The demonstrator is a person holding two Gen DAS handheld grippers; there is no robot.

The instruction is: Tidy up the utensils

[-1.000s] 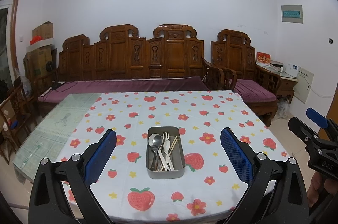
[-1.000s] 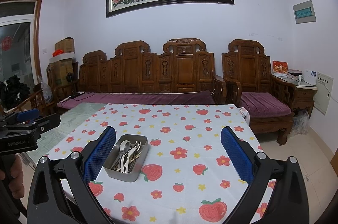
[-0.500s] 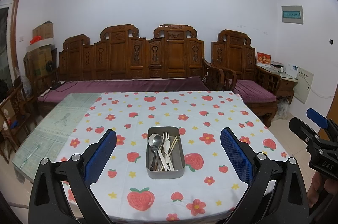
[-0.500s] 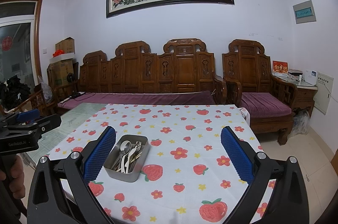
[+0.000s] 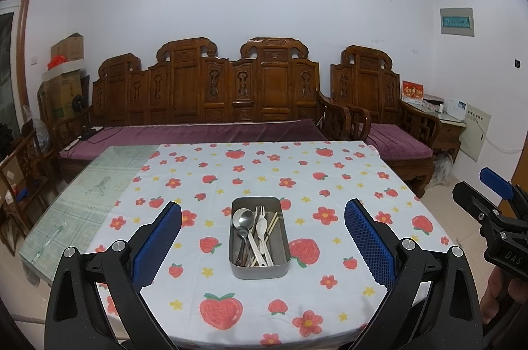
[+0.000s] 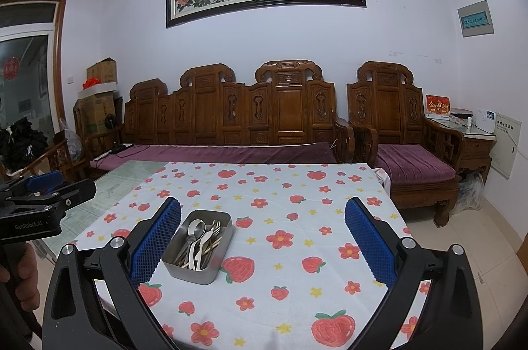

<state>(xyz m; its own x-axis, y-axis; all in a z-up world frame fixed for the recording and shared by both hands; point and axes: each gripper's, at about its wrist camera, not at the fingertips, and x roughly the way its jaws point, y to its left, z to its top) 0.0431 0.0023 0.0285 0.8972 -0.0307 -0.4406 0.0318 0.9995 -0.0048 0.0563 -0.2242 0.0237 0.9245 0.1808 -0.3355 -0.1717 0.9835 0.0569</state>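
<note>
Through the left wrist camera I see my left gripper (image 5: 263, 232) with its jaws spread wide, hovering short of the metal tin (image 5: 259, 238) that sits near the front edge of the strawberry tablecloth (image 5: 330, 185). A spoon (image 5: 243, 219), fork (image 5: 259, 214) and chopsticks (image 5: 272, 222) lie inside.

Through the right wrist camera, my right gripper (image 6: 263, 234) is likewise spread apart, holding nothing; the tin (image 6: 198, 246) lies just beside its left finger (image 6: 158, 242).

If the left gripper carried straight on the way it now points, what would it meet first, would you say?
Probably the metal tray of utensils, centred between the open left gripper fingers on the tablecloth; depth is uncertain.
</note>
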